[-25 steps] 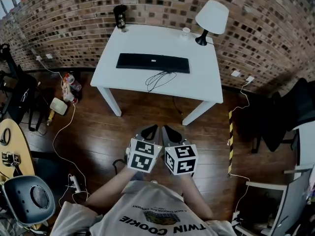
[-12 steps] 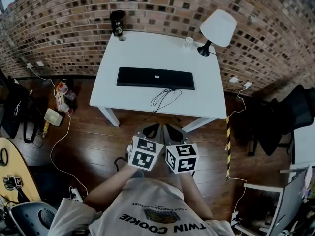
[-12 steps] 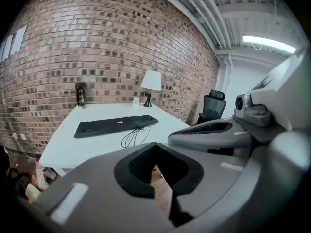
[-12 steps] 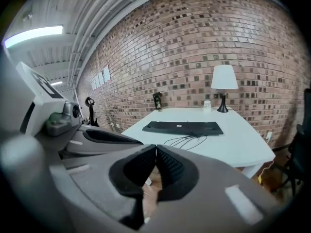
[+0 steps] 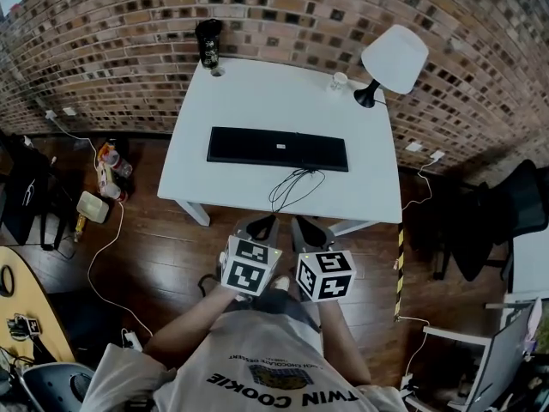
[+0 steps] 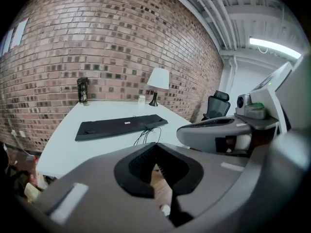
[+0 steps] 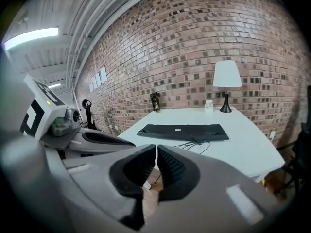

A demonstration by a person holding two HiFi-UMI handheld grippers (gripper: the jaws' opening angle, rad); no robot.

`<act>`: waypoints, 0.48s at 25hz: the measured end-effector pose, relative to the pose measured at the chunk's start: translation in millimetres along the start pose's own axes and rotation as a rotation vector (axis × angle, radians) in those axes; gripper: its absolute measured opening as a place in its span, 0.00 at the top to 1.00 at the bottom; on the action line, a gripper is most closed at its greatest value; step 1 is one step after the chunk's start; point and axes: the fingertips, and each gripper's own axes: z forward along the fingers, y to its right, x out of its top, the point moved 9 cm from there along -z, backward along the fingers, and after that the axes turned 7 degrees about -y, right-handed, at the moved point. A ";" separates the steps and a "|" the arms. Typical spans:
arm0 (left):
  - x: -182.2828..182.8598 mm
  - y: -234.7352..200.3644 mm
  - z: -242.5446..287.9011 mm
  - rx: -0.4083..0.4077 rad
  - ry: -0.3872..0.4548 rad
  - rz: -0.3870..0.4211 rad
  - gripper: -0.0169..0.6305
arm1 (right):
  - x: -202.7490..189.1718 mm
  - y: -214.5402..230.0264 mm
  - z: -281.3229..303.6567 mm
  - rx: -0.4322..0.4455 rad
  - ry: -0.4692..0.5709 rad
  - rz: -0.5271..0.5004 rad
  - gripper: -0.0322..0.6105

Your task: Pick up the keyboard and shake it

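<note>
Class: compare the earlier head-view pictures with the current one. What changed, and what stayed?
The person has stepped closer to the table, bringing the left gripper and right gripper forward side by side. Nothing was grasped or released. Both stay shut and empty; the keyboard and lamp are unmoved.

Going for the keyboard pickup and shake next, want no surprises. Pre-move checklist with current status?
1. Keyboard flat on the table, nothing on top: ok.
2. Left gripper and right gripper at the keyboard: not ok; both hang over the floor, short of the table's front edge.
3. Jaws open for a grasp: not ok; both shut and empty.
4. Cable free to lift: cannot tell; it loops loosely in front of the keyboard, and its end cannot be traced.
5. Neighbours clear: ok; lamp, cup and dark can stand at the back corners, apart from the keyboard.
</note>
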 end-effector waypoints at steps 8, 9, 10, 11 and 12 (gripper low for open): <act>21.4 -20.7 44.5 0.033 -0.002 -0.032 0.97 | 18.2 60.7 34.9 0.036 -0.045 0.002 0.94; 26.5 -23.4 51.9 0.041 0.004 -0.030 0.97 | 21.0 69.9 40.7 0.043 -0.053 0.001 0.94; 30.8 -26.1 59.1 0.051 0.005 -0.026 0.97 | 22.6 79.2 46.8 0.050 -0.064 0.002 0.94; 34.3 -28.9 66.3 0.060 0.004 -0.023 0.97 | 23.8 88.7 52.9 0.058 -0.075 0.004 0.93; 37.1 -32.2 73.7 0.063 0.003 -0.022 0.97 | 25.1 98.7 58.9 0.068 -0.085 0.008 0.93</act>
